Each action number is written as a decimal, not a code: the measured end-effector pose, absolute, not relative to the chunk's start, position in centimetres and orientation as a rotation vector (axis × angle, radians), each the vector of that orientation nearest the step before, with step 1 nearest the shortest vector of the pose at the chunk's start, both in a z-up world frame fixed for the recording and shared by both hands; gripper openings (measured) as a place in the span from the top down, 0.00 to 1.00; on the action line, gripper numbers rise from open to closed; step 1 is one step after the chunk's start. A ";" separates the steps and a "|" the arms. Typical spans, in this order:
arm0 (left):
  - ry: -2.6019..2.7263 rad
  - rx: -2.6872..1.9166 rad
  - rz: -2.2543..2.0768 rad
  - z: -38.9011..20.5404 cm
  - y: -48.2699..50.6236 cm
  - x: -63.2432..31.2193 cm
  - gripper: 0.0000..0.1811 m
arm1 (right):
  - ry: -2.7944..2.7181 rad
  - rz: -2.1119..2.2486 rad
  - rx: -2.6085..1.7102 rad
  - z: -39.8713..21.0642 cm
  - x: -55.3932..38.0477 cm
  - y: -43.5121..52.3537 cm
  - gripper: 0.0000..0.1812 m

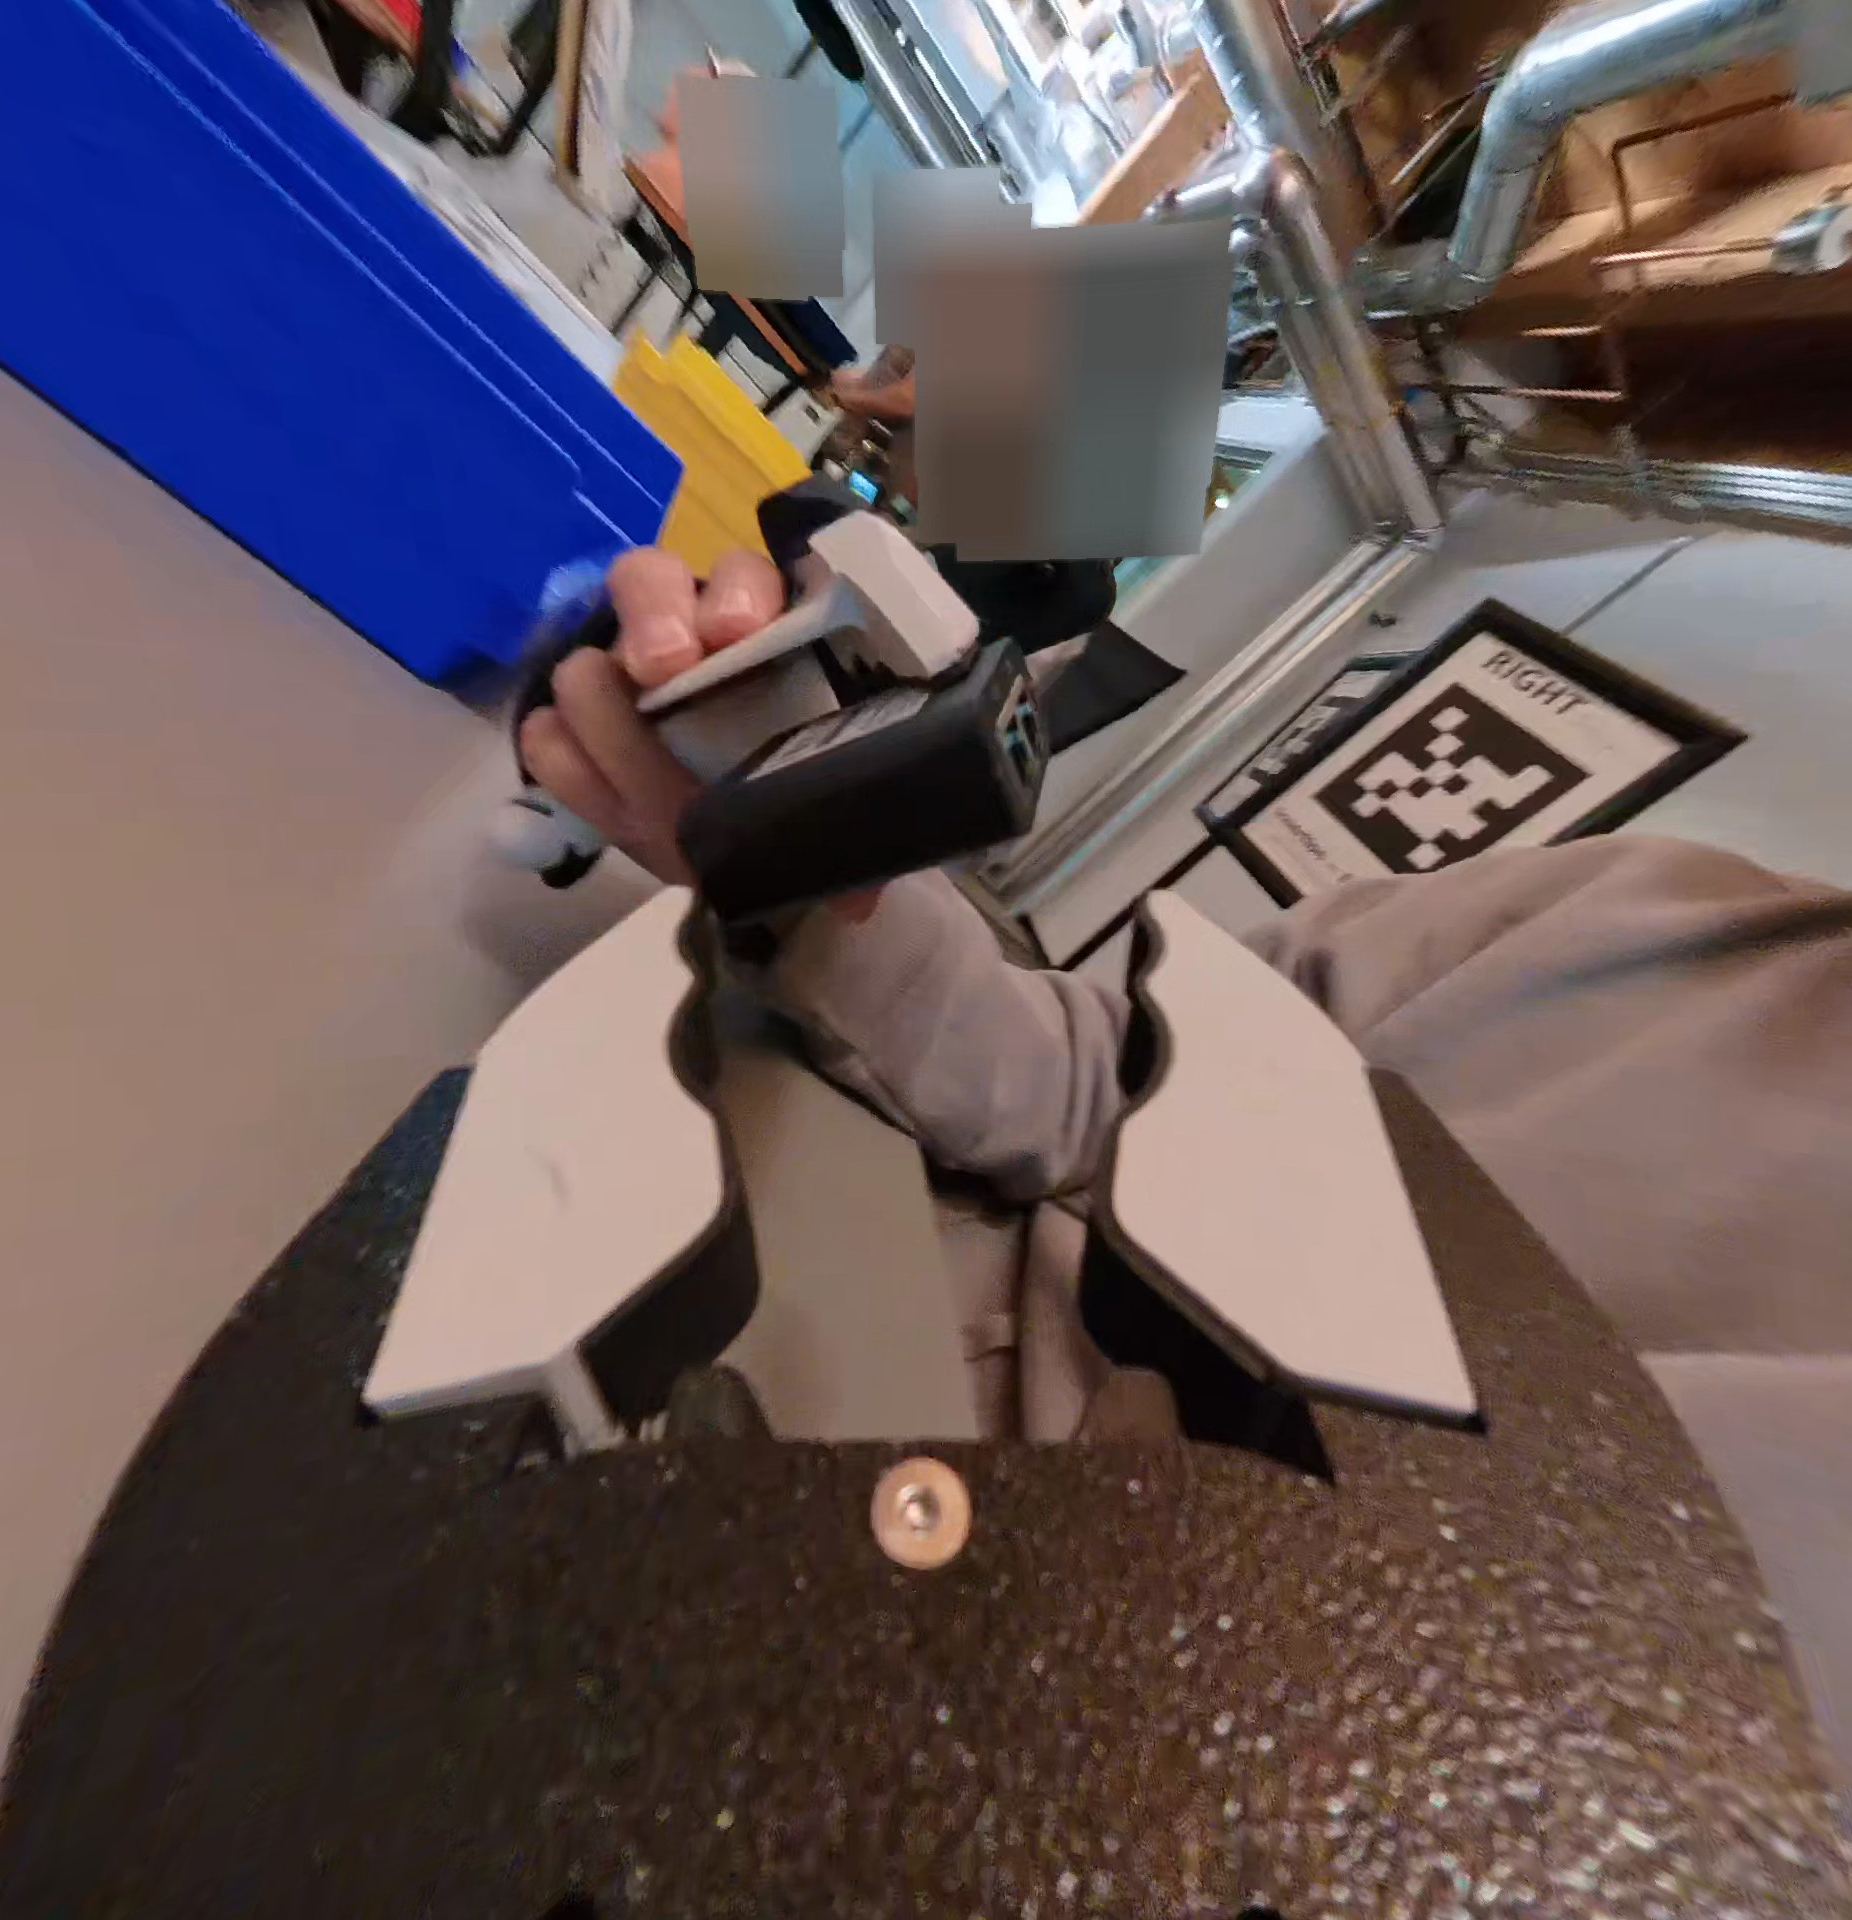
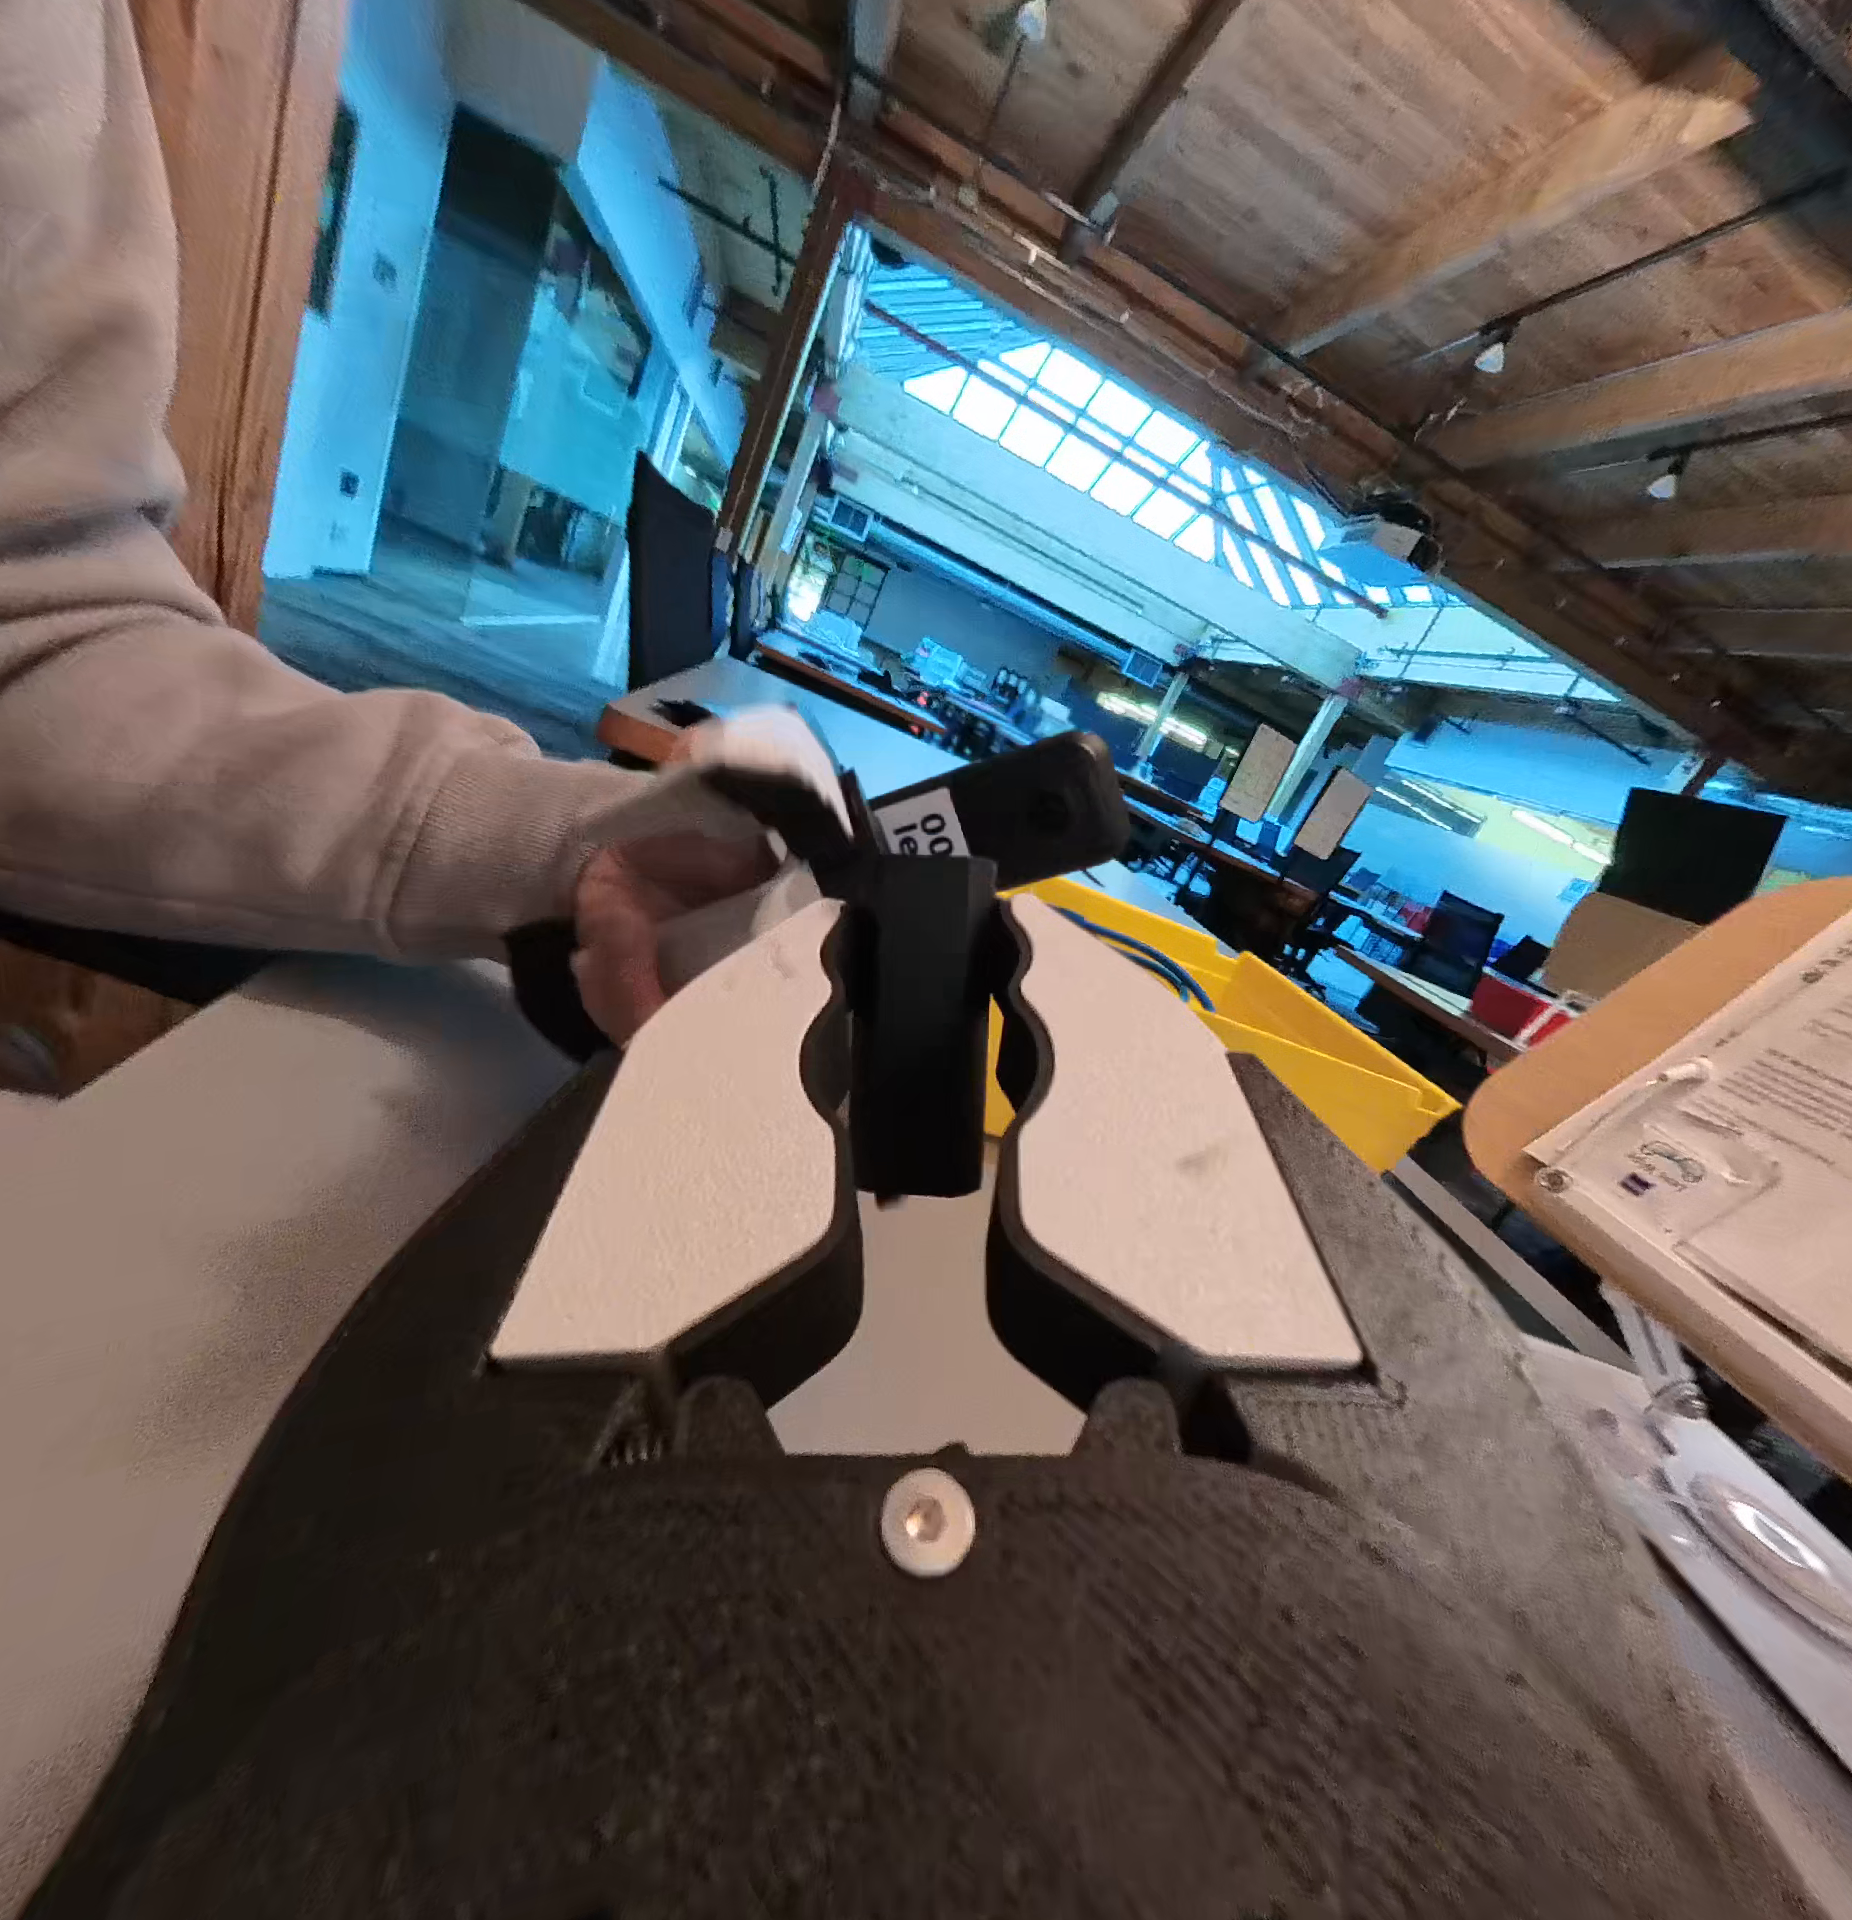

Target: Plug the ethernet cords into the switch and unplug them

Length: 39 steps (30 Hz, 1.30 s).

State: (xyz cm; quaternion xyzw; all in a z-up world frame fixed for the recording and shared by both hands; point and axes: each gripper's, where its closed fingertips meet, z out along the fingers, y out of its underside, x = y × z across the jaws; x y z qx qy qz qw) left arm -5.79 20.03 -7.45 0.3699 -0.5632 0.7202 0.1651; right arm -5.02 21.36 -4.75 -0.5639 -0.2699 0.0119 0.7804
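My right gripper [image 2: 922, 997] is shut on a black oblong box [image 2: 917, 1049], which stands upright between its fingers; I cannot tell for sure that it is the switch. My left gripper [image 1: 917, 935] is open and empty above the grey table [image 1: 174, 831]. Beyond its fingers a hand [image 1: 610, 748] in a grey sleeve holds the other gripper, with its black camera block [image 1: 870, 790]. In the right wrist view the left gripper's black camera [image 2: 1015, 810] shows just behind the box. A blue cord [image 2: 1140, 956] lies in a yellow bin [image 2: 1317, 1060].
Blue bins [image 1: 278, 312] and a yellow bin [image 1: 714, 436] stand at the back left of the table. A framed black-and-white marker card [image 1: 1462, 769] lies to the right. A wooden board with papers [image 2: 1680, 1091] sits to the right of the right gripper. Both views are tilted and blurred.
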 end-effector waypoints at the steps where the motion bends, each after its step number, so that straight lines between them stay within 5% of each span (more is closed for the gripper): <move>1: -1.560 1.043 2.046 -7.2 19.6 -5.8 0.51 | -0.596 0.006 -1.220 -4.8 -5.1 21.3 0.87; 2: -1.507 1.037 2.039 -7.1 19.4 -5.7 0.47 | -0.611 0.015 -1.214 -4.8 -5.3 21.1 0.87; 6: -1.338 1.055 1.973 -7.7 19.6 -5.3 0.61 | -0.625 0.055 -1.155 -4.0 -5.8 20.2 0.87; 11: -1.266 0.938 1.985 -6.9 18.9 -5.9 0.58 | -0.671 0.098 -1.136 -4.0 -6.8 19.7 0.87; 14: -1.252 0.901 1.978 -6.7 17.8 -6.0 0.47 | -0.669 0.150 -1.089 -3.3 -7.1 19.2 0.87; 23: -1.141 0.922 2.018 -6.5 17.9 -4.9 0.63 | -0.672 0.081 -1.211 -5.1 -6.3 20.3 0.87; 26: -1.300 0.948 2.103 -7.1 18.1 -4.6 0.63 | -0.599 0.131 -1.257 -5.6 -5.6 20.6 0.84; 31: -1.875 0.934 2.391 -6.7 19.9 -4.3 0.63 | -0.338 0.340 -1.310 -5.6 -3.8 21.6 0.57; 37: -2.186 0.813 2.527 -6.7 21.8 -5.1 0.63 | -0.295 0.587 -1.326 -5.7 -6.0 22.7 0.56; 39: -2.334 0.838 2.449 -8.0 22.1 -4.9 0.63 | -0.304 0.614 -1.292 -5.3 -6.3 22.5 0.66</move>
